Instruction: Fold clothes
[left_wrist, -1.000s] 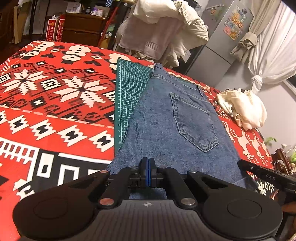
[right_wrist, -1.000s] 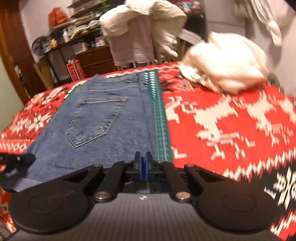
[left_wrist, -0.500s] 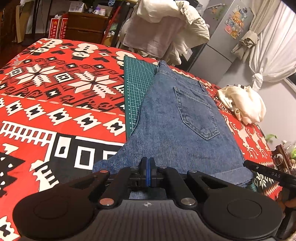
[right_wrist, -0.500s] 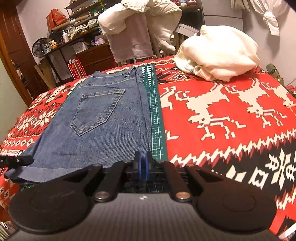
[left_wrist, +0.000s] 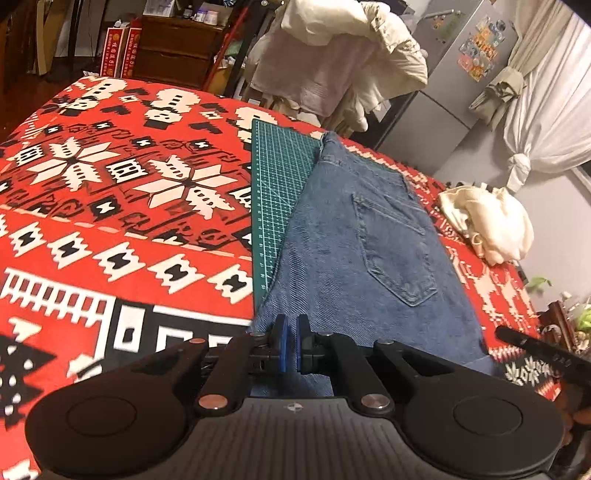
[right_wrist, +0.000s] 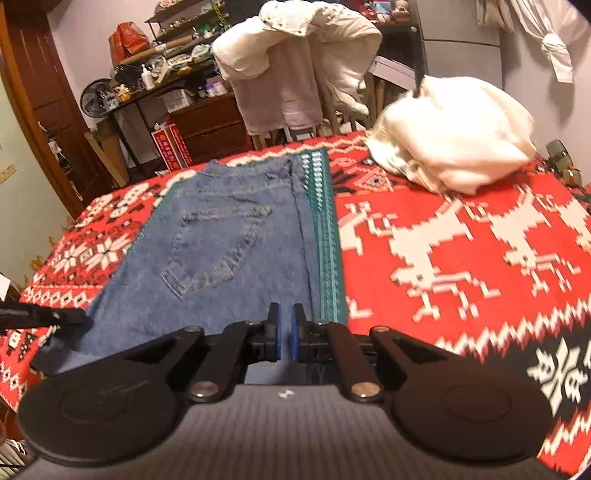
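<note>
Folded blue jeans (left_wrist: 351, 266) (right_wrist: 221, 258) lie back-pocket up on a green cutting mat (left_wrist: 273, 192) (right_wrist: 325, 229). My left gripper (left_wrist: 291, 345) sits at the near left edge of the denim, its blue pads a narrow gap apart with nothing pinched. At the near right edge, my right gripper (right_wrist: 285, 334) is likewise open by a small gap and holds nothing. Each gripper's black finger shows at the edge of the other's view: the right gripper (left_wrist: 532, 345), the left gripper (right_wrist: 40, 315).
A red patterned blanket (left_wrist: 110, 206) (right_wrist: 461, 251) covers the bed. A cream sweater (left_wrist: 491, 225) (right_wrist: 454, 158) is heaped at the far right. Beyond the far edge stand a chair draped with clothes (left_wrist: 332, 62) (right_wrist: 295, 74) and a fridge (left_wrist: 454, 74).
Both grippers were shut with pads together at the jeans' near edge; now the pads of each stand slightly apart and the denim lies flat.
</note>
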